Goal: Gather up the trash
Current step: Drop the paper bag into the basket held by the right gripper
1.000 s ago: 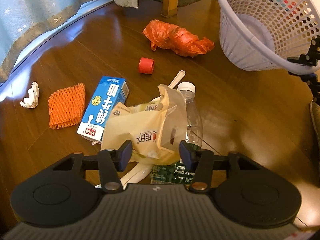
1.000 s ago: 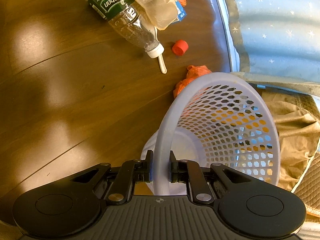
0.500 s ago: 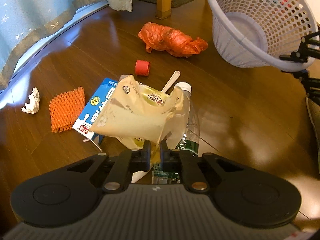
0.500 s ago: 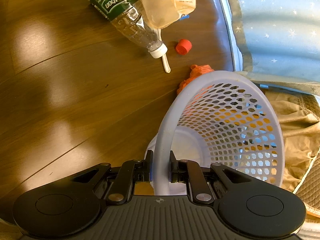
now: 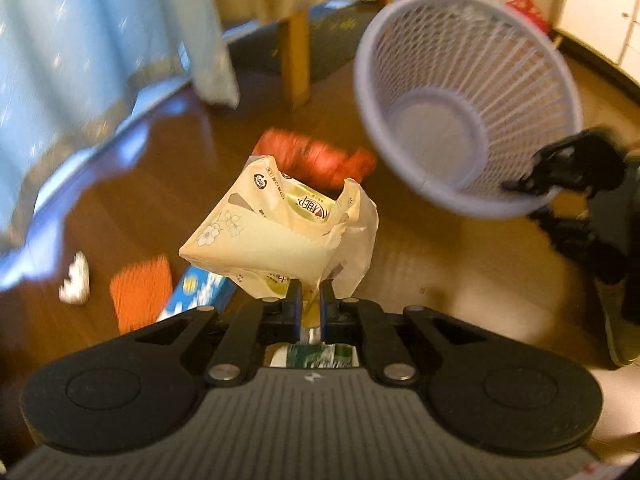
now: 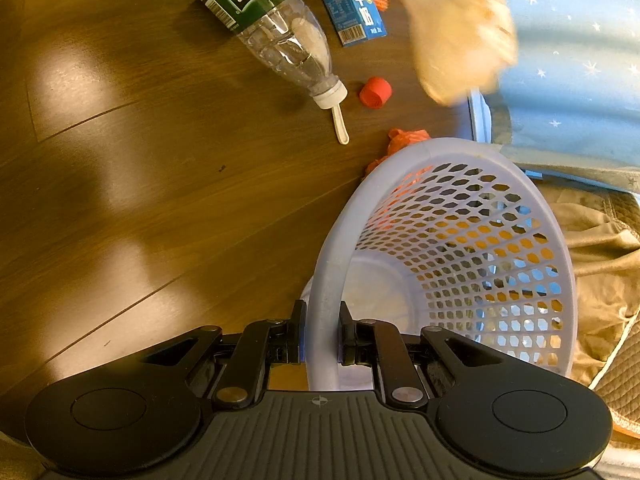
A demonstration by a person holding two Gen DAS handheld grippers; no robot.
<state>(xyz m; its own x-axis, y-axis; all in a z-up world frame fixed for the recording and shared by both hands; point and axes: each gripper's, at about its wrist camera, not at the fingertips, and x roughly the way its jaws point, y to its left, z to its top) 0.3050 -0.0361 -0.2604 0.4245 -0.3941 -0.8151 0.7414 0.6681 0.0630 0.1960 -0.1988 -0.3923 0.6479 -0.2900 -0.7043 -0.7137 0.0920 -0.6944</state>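
Observation:
My left gripper [image 5: 310, 300] is shut on a cream snack wrapper [image 5: 276, 232], which hangs in the air above the wooden floor; the same wrapper [image 6: 460, 40] shows blurred at the top of the right wrist view. My right gripper [image 6: 322, 332] is shut on the rim of a white mesh basket [image 6: 460, 264], tilted with its mouth toward the trash. That basket [image 5: 464, 104] lies up and right of the wrapper. On the floor lie a clear water bottle [image 6: 272, 28], a blue milk carton [image 6: 352, 4], a red cap [image 6: 375, 93] and an orange plastic bag [image 5: 316, 160].
An orange foam net [image 5: 142, 292], a white paper wad [image 5: 76, 280] and a plastic spoon [image 6: 340, 124] also lie on the floor. A blue star curtain [image 5: 80, 60] hangs at the left, a wooden furniture leg [image 5: 298, 60] behind, tan cloth [image 6: 600, 240] beside the basket.
My left gripper closed on the wrapper and lifted it off the floor toward the basket. The carton and bottle underneath are uncovered. The right gripper and basket stayed put.

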